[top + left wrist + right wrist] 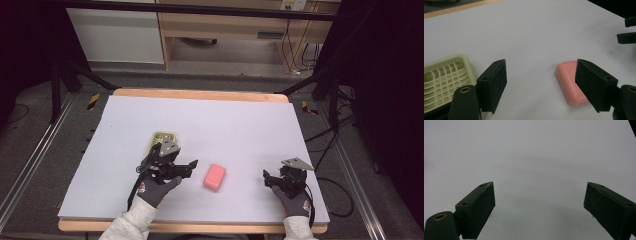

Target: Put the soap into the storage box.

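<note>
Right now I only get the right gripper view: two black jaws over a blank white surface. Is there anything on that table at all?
Observer: Yes. A pink soap bar lies flat between the two hand-held grippers.
Operator: Is anyone holding it?
Observer: No. The left hand-held gripper has its jaws wide apart, with the soap beside one jaw, untouched.
Operator: Anything else out there?
Observer: A pale green soap dish with a slatted grid inside sits by the left gripper, on the side away from the soap.
Operator: And my own gripper?
Observer: The right hand-held gripper rests near the table's near edge, apart from the soap.
</note>
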Tool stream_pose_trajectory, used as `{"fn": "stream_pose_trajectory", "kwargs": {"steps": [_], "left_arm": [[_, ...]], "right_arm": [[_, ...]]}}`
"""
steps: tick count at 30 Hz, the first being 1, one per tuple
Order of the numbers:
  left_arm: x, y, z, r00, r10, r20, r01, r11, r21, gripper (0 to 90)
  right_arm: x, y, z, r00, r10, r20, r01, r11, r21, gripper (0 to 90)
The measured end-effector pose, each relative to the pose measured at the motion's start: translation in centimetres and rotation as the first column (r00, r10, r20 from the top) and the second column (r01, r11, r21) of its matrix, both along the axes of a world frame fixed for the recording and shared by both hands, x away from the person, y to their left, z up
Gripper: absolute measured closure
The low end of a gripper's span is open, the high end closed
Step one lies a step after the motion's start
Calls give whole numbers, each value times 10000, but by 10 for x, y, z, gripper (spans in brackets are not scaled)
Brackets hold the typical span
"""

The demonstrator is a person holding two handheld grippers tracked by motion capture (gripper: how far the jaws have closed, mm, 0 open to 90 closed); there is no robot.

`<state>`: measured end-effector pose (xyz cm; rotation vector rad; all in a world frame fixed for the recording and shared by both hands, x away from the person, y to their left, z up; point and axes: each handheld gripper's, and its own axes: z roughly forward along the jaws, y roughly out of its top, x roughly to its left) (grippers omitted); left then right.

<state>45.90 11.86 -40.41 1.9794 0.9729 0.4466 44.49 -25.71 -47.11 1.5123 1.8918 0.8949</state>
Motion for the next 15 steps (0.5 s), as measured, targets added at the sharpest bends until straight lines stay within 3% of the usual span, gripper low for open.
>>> {"fn": "stream_pose_trajectory", "kwargs": {"steps": [15], "left_arm": [[-1, -22, -7, 9994, -320, -144, 322, 9994, 94, 250]], "right_arm": [[0, 0, 0, 10000, 50, 21, -50, 10000, -61, 103]]}}
